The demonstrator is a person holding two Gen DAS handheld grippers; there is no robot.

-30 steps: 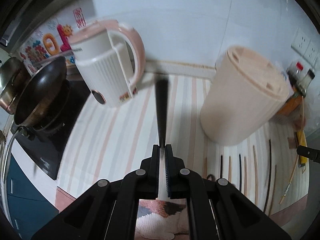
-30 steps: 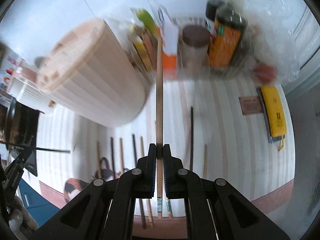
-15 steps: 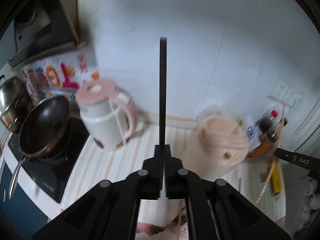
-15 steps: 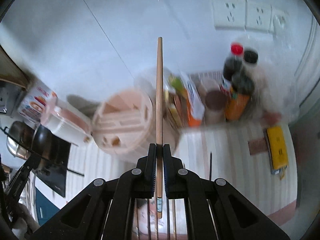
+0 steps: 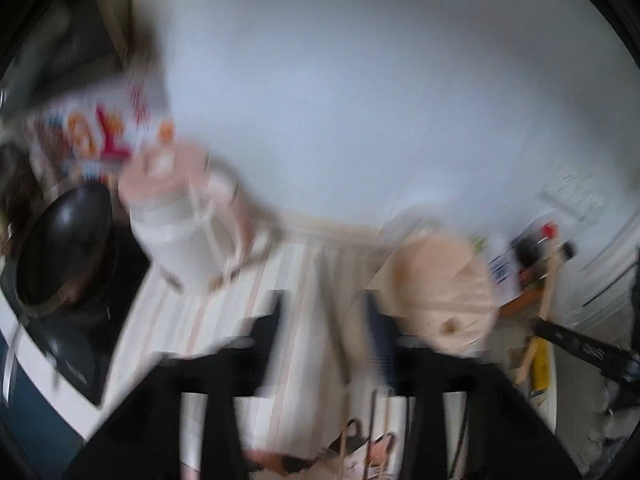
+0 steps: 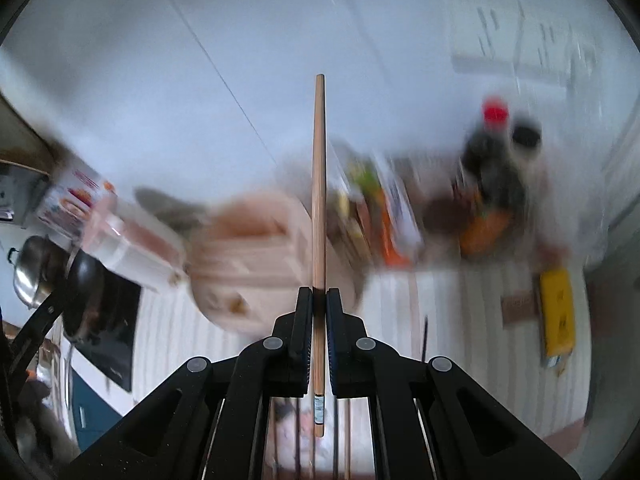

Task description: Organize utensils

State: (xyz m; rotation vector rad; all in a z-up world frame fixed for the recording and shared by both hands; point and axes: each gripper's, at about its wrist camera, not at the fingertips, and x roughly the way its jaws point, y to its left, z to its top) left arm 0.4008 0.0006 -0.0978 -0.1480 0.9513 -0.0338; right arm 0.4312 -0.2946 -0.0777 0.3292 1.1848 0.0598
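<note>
Right gripper (image 6: 319, 308): jaws clamped on wooden chopstick (image 6: 319, 184), long axis running straight out along fingers, tip up and over holder (image 6: 256, 256) near desk's (image 6: 460, 308) back edge. Left gripper (image 5: 326, 340): jaws just opened to about half; blurred, seemingly nothing between. Holder's contents unclear. More chopsticks (image 6: 346, 432) lay along front edge.
</note>
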